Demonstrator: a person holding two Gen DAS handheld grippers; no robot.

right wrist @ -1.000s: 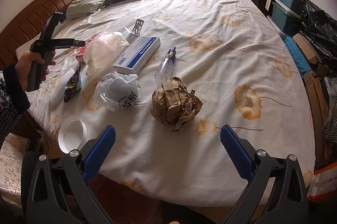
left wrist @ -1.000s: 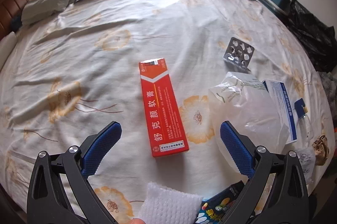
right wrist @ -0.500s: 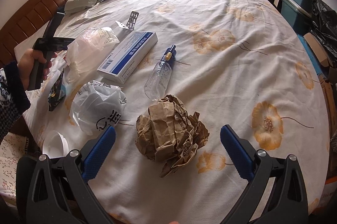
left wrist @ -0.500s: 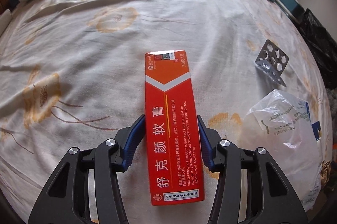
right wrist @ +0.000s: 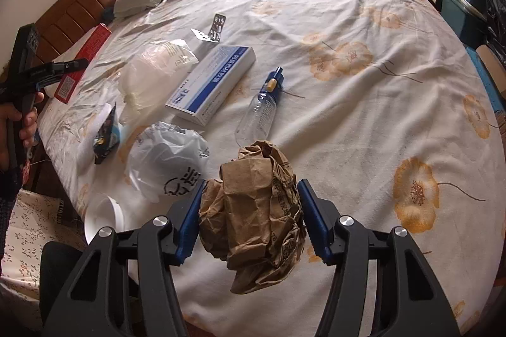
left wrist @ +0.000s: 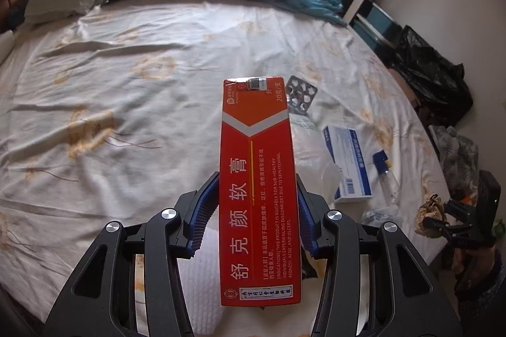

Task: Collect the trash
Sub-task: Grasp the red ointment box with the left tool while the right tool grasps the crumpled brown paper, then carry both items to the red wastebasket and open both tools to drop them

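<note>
the left gripper [left wrist: 257,204] is clamped on a long red ointment box [left wrist: 257,188], its blue pads pressing the box's two long sides near the lower half, and the box is lifted clear of the bed [left wrist: 126,115], pointing away from the camera. beyond it on the flowered sheet lie a silver blister pack [left wrist: 300,95], a blue and white medicine box [left wrist: 349,161] and a small clear bottle with a blue cap [left wrist: 387,172]. the right gripper [right wrist: 249,215] has a crumpled brown paper bag [right wrist: 254,220] between its blue fingers; its jaws are closing, both pads already touching the paper's sides, and the ball sits on the bed near the front edge. just left of the paper is a white plastic bag with black print [right wrist: 167,159], and a white round lid [right wrist: 102,218] lies at the edge of the mattress. farther back in the right wrist view are a clear plastic bag [right wrist: 155,69], a small dark snack wrapper [right wrist: 106,134], the medicine box, the bottle and the blister pack. at the far left of that view a hand [right wrist: 19,118] holds the other gripper with the red box.
</note>
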